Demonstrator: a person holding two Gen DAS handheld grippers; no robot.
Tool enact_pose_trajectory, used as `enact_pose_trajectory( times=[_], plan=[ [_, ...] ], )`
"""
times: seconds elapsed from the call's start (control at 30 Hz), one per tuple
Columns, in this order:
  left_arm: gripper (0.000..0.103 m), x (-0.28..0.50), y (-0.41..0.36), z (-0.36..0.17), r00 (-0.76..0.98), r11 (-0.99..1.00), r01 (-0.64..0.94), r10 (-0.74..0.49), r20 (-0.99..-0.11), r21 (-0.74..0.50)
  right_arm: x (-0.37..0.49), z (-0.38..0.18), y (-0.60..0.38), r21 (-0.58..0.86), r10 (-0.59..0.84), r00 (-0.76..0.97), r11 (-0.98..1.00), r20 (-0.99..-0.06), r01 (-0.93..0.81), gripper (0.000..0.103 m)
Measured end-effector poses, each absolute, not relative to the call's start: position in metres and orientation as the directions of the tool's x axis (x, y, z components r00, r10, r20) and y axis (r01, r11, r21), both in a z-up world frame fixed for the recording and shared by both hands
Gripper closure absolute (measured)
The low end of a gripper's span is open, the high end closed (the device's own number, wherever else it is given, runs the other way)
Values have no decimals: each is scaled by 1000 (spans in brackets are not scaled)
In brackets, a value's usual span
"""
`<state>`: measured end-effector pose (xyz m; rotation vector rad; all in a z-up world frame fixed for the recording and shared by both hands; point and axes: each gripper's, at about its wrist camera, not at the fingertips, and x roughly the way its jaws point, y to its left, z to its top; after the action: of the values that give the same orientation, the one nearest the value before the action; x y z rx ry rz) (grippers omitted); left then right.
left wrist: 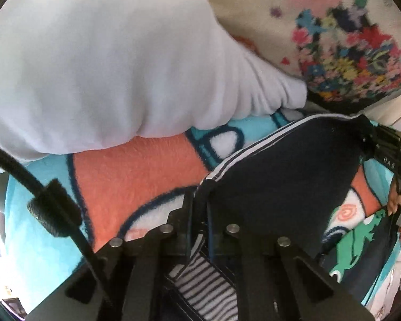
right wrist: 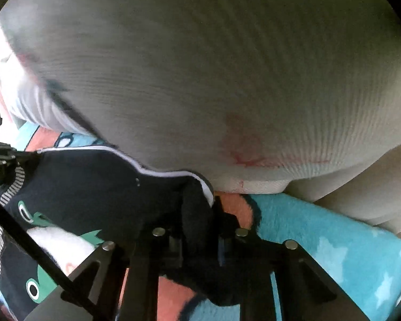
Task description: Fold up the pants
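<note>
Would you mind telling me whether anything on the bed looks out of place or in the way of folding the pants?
Yes. A large white pillow lies on the fleece blanket, right against the dark pants, overhanging their white-trimmed edge in the right wrist view and crowding the folding space.

I'm looking down at what reads as a home, most likely a bedroom or a child's room. Under my tools lies a fluffy fleece blanket (left wrist: 136,176) in turquoise and orange, printed with cartoon outlines, with pale stars showing in the right wrist view. A big white pillow (left wrist: 93,67) sits on it, and beside that I see a cream cushion (left wrist: 342,37) with bright flowers stitched in. There's a small dark garment (left wrist: 280,176) with green frog-like figures and a striped lining, a child's piece by the look of it. Soft bedding everywhere, daylight at the left edge; the rest is too blurred to tell.
</note>
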<state>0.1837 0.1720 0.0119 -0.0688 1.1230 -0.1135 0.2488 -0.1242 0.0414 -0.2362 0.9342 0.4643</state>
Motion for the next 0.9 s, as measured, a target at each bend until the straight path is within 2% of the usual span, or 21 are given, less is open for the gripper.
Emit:
enact_pose_trajectory(
  times=[0.43, 0.9],
  plan=[
    [95, 100, 171, 71, 557, 985, 33, -157, -816, -167, 189, 100, -145, -28, 281, 595, 890, -753, -456, 86],
    [95, 53, 150, 82, 616, 986, 22, -145, -775, -167, 110, 99, -145, 15, 331, 614, 887, -716, -462, 85]
  ],
)
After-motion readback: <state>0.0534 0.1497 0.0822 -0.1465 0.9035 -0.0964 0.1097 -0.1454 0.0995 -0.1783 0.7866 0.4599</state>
